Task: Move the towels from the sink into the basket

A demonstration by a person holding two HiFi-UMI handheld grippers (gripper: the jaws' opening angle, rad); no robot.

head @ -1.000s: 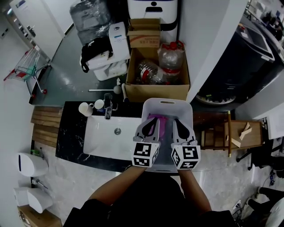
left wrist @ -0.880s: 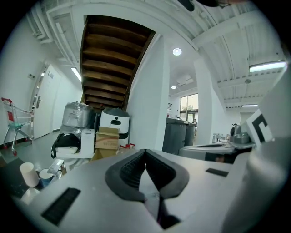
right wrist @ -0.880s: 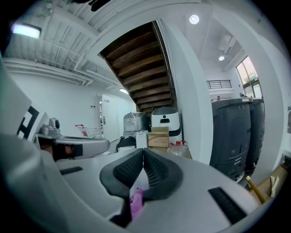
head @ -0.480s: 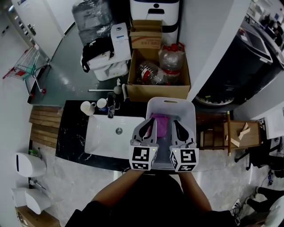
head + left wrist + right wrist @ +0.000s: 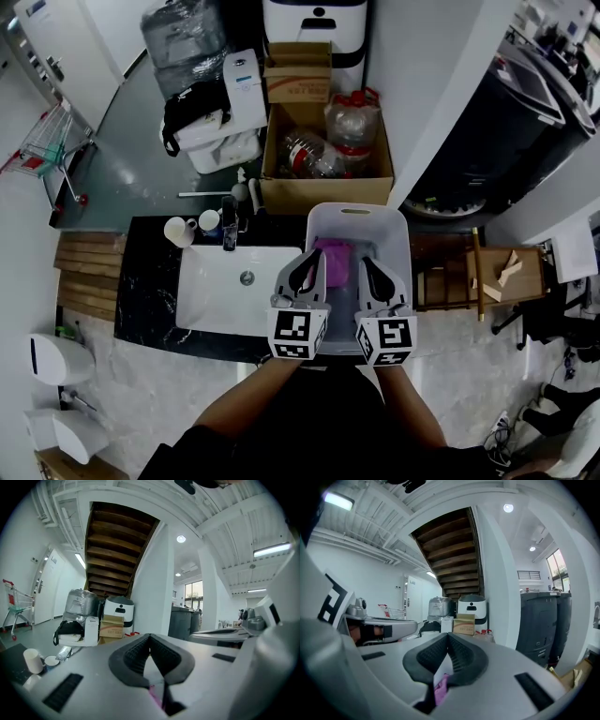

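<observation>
A crumpled purple towel lies in the white rectangular plastic basket beside the smooth sink, between the left gripper and right gripper, both with ribbed black fingers pressed together.

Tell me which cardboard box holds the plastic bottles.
The large open box just beyond the basket; the smaller box behind it shows none.

The basket is sitting just right of the sink, with a towel lying in it. Two cups are standing behind the sink's left corner, beside the tap. A cardboard box is sitting on the floor behind the basket.
</observation>
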